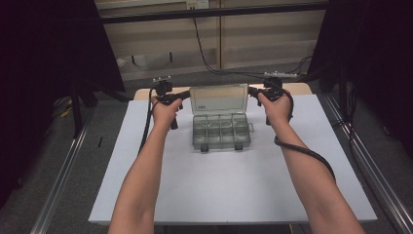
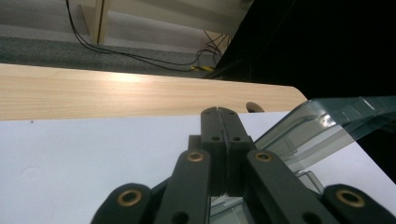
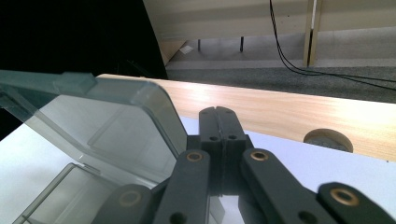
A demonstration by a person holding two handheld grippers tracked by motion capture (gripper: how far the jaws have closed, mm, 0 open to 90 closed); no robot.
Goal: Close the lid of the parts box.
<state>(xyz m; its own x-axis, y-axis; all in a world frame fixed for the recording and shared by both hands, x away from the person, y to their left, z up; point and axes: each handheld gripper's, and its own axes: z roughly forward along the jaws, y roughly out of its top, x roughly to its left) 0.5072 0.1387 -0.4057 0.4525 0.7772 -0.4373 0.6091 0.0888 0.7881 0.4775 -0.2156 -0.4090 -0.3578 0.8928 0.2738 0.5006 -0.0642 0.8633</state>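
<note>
A clear plastic organizer box (image 1: 221, 130) sits open at the centre of the high view, on the white sheet (image 1: 234, 190) covering the wooden table (image 1: 297, 88), its hinged lid (image 1: 219, 100) standing upright behind the tray. Two bare forearms reach in from the bottom edge, the hands level with the lid. The left gripper (image 1: 181, 95) points inward at the lid's left edge, the right gripper (image 1: 253, 91) at its right edge. In both gripper views the black jaws are pressed together with nothing between them, beside the translucent lid (image 2: 327, 122) (image 3: 112, 126). The tray's divided compartments look empty, though glare makes this hard to confirm.
</note>
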